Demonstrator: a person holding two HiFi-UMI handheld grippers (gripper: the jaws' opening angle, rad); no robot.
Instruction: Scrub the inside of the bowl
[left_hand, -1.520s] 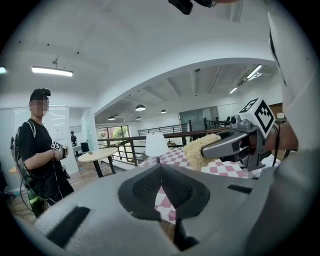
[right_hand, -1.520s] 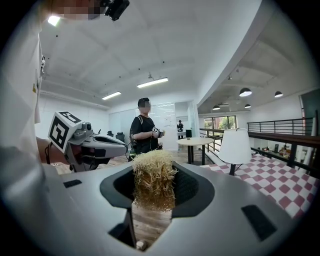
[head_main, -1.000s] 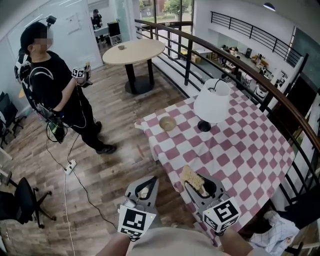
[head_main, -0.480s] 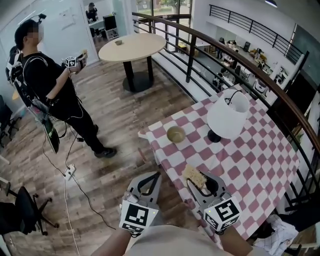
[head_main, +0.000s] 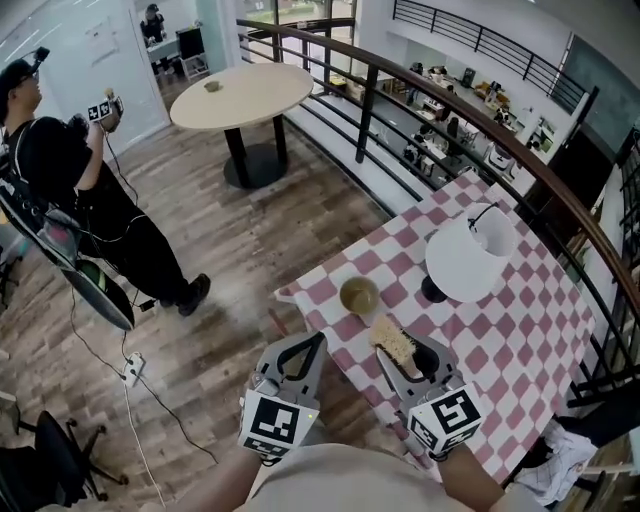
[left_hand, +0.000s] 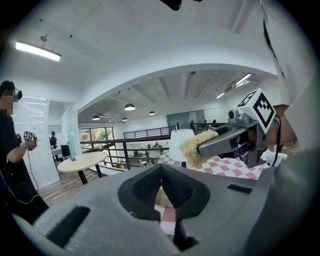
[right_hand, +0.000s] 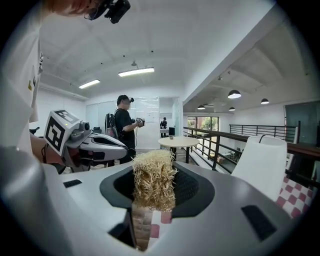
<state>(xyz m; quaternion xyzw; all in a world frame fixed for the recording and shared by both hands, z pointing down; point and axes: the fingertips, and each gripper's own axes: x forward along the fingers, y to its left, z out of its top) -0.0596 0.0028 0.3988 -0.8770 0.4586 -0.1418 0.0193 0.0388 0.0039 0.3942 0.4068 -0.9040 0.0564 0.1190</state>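
Both held low in frame, aimed up-frame: left gripper (head_main: 312, 345) pressed together, empty; right gripper (head_main: 404, 357) pinching scrubber (head_main: 392, 338) near bowl (head_main: 359, 296) on checkered counter (head_main: 505, 335).

left tool (head_main: 312, 345): grey moulded shell, black-lined jaws, white marker cube (head_main: 277, 424) with black squares at its rear. right tool (head_main: 392, 357): same build. wearer: pale top (head_main: 340, 487).

The scrubber (head_main: 397, 343) looks rough and fibrous. The tablecloth (head_main: 520, 330) is checked cloth; the floor (head_main: 220, 290) at nine o'clock is matt wood planks.
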